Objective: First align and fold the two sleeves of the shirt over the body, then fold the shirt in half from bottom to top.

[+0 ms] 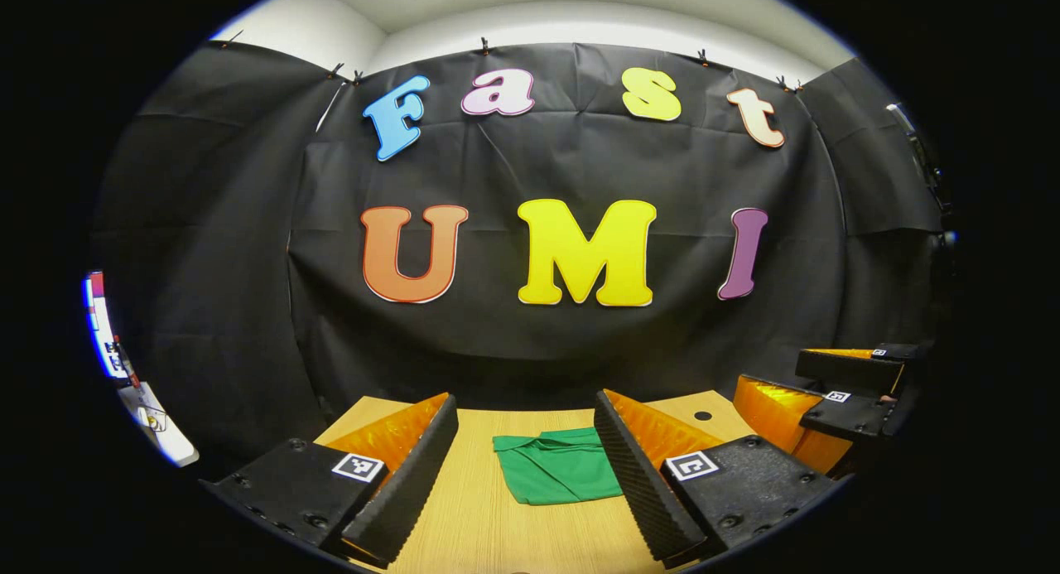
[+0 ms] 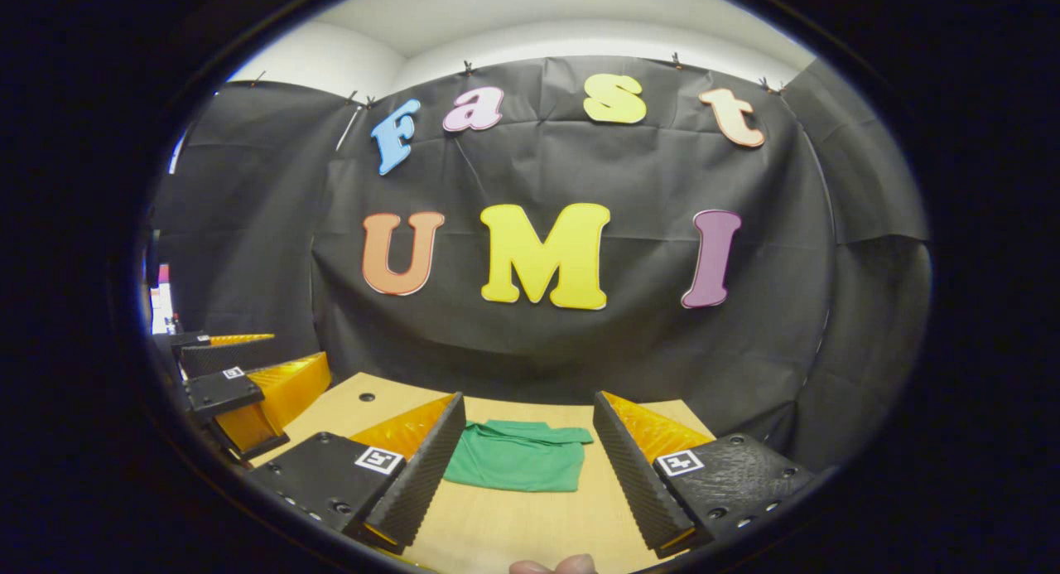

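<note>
Green shirt [image 1: 556, 466] folded compact on tabletop [image 1: 497, 524]. Left gripper [image 1: 525, 475], right gripper [image 2: 527, 475]: jaws wide, empty, short of shirt. Soft, light, limp; best pinched at hem corners.

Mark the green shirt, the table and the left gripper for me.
green shirt [image 1: 556, 468]: left gripper view, middle of the folded cloth.
table [image 1: 472, 516]: left gripper view, bare wood in front of the shirt.
left gripper [image 1: 525, 475]: left gripper view, midway between its open fingertips.
</note>
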A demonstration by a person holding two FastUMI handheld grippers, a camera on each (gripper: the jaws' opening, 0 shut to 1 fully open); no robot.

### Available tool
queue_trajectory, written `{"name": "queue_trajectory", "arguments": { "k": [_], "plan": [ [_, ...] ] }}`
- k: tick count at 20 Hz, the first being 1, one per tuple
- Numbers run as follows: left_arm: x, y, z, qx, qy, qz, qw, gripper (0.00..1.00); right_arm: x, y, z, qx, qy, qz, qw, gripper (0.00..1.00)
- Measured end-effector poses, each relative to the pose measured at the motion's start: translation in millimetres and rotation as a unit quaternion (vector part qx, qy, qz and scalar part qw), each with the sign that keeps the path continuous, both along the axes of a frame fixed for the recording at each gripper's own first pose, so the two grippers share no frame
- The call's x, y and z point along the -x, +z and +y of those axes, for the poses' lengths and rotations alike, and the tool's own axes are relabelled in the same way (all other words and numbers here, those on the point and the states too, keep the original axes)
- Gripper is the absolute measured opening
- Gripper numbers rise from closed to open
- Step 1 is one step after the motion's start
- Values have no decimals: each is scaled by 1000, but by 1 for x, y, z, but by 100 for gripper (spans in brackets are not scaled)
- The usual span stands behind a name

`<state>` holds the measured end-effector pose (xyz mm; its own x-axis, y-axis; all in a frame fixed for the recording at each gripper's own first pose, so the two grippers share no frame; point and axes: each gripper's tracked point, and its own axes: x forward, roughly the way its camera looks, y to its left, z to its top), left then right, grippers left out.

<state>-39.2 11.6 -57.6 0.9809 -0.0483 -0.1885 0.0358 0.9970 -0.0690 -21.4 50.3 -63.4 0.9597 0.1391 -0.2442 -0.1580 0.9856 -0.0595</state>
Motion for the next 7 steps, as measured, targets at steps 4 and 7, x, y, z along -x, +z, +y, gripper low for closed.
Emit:
{"name": "queue_trajectory", "arguments": {
  "k": [4, 7],
  "plan": [
    [-4, -2, 5, 0, 4, 1, 1000, 100, -3, 0, 6, -5, 2, 0, 1000, 95],
    [-8, -3, 9, -3, 10, 2, 1000, 100, -6, -1, 7, -7, 2, 3, 1000, 94]
  ]
}}
